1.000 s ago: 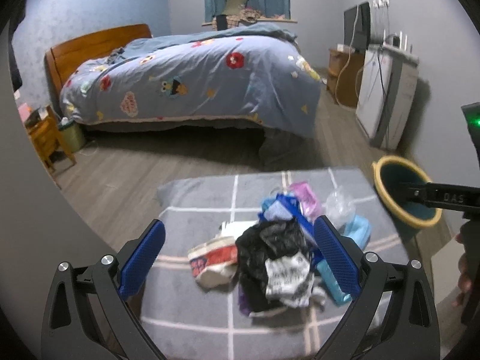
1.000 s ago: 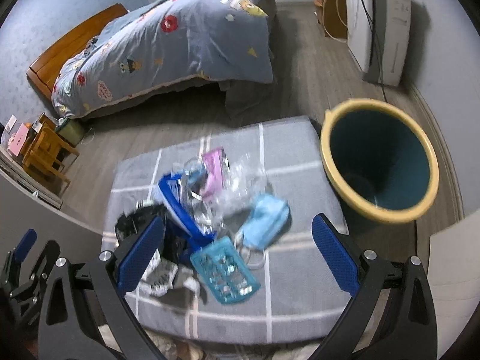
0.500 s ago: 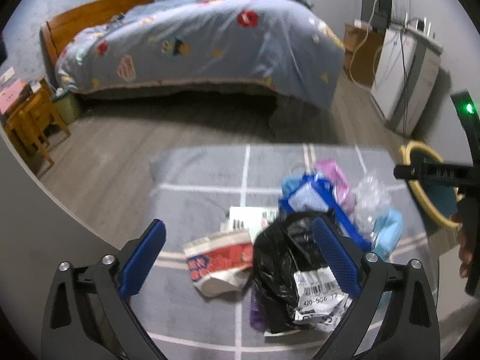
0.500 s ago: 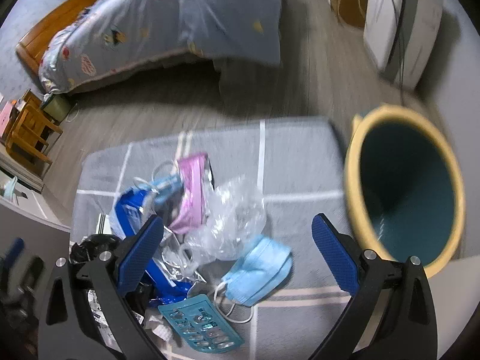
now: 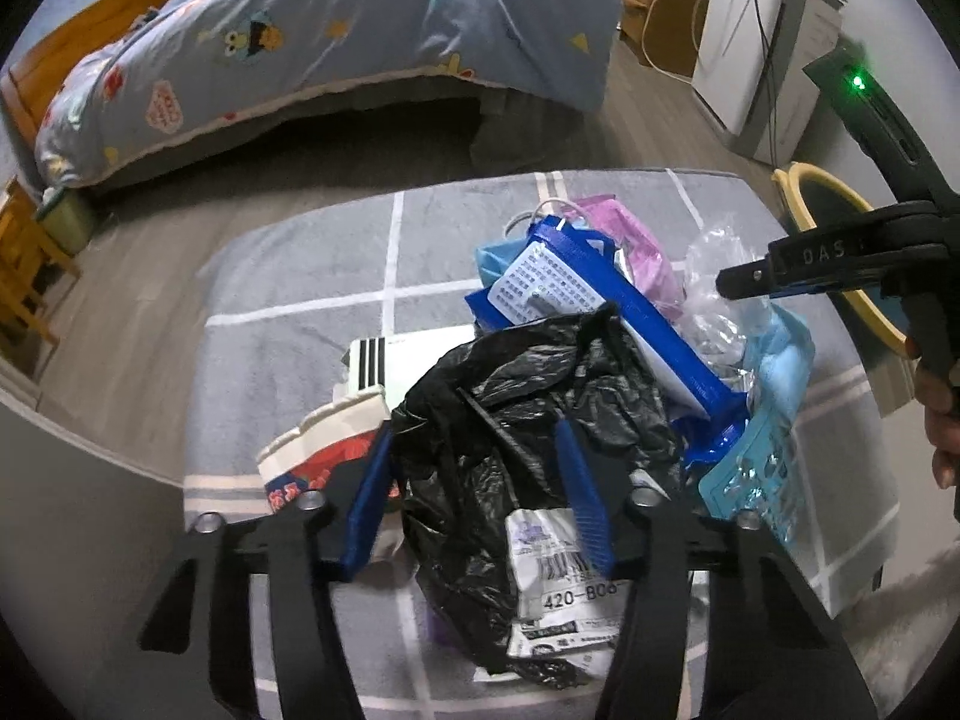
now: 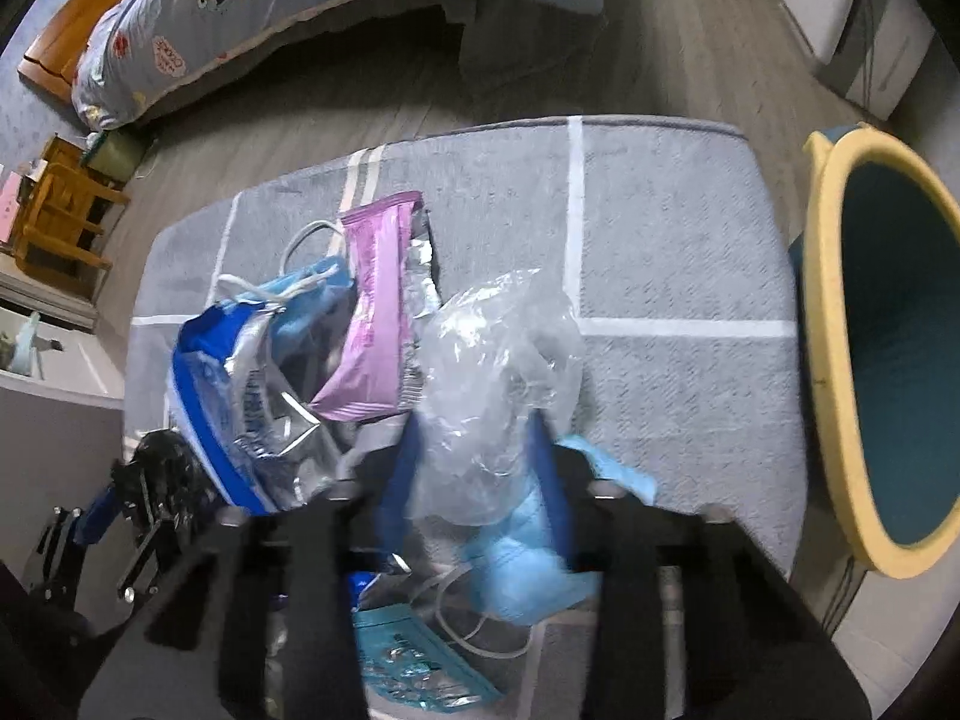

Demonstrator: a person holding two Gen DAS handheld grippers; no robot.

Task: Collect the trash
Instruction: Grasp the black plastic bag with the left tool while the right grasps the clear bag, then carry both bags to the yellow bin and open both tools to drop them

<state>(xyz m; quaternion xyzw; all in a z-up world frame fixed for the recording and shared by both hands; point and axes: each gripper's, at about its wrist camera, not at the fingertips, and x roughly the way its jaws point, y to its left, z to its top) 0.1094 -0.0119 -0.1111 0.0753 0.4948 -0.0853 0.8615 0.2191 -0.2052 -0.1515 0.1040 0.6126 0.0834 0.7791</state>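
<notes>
Now left gripper point(image 5: 477, 474) clamps crumpled black bag point(image 5: 528, 396); right gripper point(image 6: 474, 468) pinches clear plastic point(image 6: 498, 372).

Left wrist view looks steeply down, close over the crumpled black plastic bag point(image 5: 528, 420), lower centre. Right wrist view looks down, close over the clear crinkled plastic point(image 6: 498, 384). Both share the grey white-lined rug point(image 5: 300, 312) and the yellow-rimmed teal bin point(image 6: 840, 360).

Left gripper point(image 5: 480, 480) down in the heap, its blue fingers point(image 5: 585, 495) pressing both sides of the crumpled black bag point(image 5: 528, 420), white label showing. Beside it on the grey rug point(image 5: 300, 300): a red-and-white wrapper point(image 5: 318, 450), a blue pouch point(image 5: 600, 294), a pink packet point(image 5: 630, 240), a teal blister pack point(image 5: 756, 468). The right gripper point(image 5: 744, 279) pokes in over clear plastic point(image 5: 714, 276), yellow-rimmed bin point(image 5: 840, 210) behind it.
</notes>
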